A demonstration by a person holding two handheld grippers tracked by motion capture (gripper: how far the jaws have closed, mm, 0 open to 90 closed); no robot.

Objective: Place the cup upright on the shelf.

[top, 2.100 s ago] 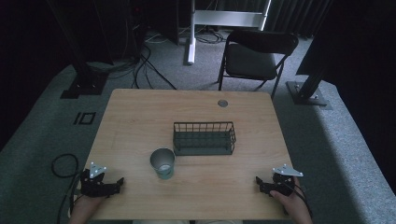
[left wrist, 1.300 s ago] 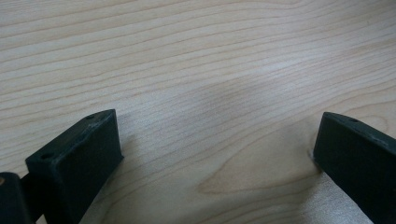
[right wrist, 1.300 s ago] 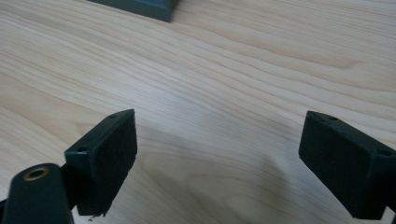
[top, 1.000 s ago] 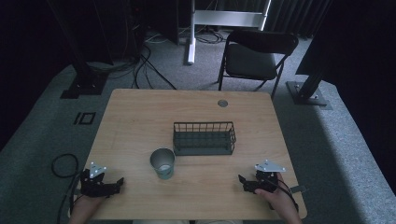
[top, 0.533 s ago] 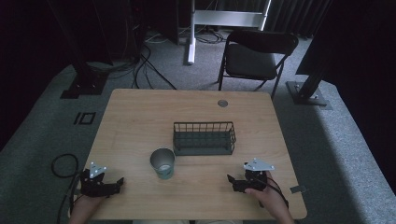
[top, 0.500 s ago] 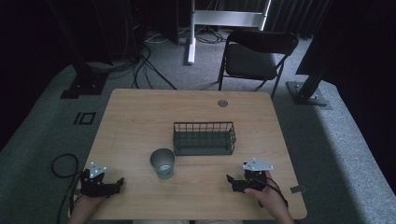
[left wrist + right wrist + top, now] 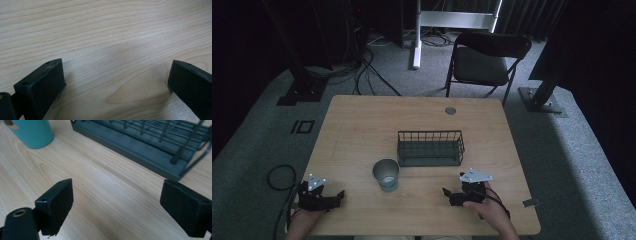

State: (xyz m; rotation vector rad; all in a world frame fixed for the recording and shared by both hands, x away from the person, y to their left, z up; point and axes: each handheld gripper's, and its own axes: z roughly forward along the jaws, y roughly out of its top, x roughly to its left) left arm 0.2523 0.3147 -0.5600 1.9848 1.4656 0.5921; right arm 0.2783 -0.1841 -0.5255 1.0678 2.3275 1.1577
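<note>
A teal cup (image 7: 386,175) stands upright on the wooden table (image 7: 362,125), just left of and in front of a dark wire basket (image 7: 430,147). My right gripper (image 7: 447,192) is held by a hand near the front edge, right of the cup, jaws wide open over bare wood. In the right gripper view the cup (image 7: 32,131) is at upper left and the basket (image 7: 150,142) runs across the top. My left gripper (image 7: 339,195) rests at the front left corner, open, with bare tabletop (image 7: 105,45) between its jaws.
A round grommet hole (image 7: 450,110) sits near the table's far edge. Behind the table stands a black folding chair (image 7: 484,62). Cables (image 7: 277,177) lie on the grey floor at the left, and stand bases flank the table.
My right gripper has moved left along the front edge toward the cup, from the front right corner. The left gripper has stayed put.
</note>
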